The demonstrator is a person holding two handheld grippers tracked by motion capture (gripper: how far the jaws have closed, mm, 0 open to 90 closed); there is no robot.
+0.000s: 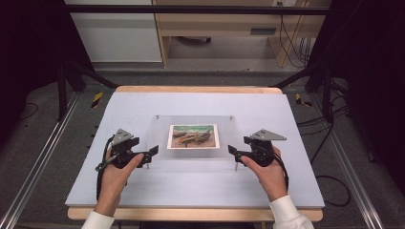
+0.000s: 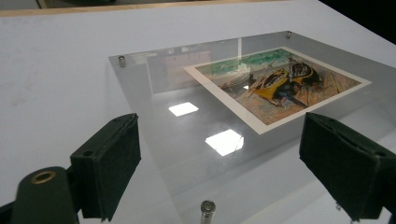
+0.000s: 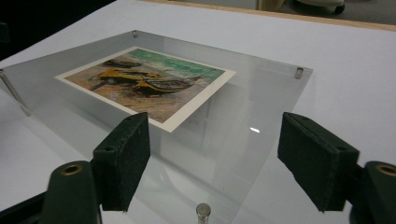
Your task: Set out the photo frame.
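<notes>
On the grey table top [image 1: 143, 102], centre: one clear acrylic frame [image 1: 157, 131] on short metal corner posts, sandwiching a print of beached boats [image 1: 193, 136]. Left gripper [image 1: 152, 150] and right gripper [image 1: 231, 150] flank the frame's near corners, both with jaws spread wide and nothing between the pads [image 2: 109, 158]. The near post [image 3: 203, 211] sits just ahead of the right gripper's jaws. Handling note, as a judgement: approach level, close both sides on the frame evenly, and keep the pads off the print area to avoid tilting or slipping.
</notes>
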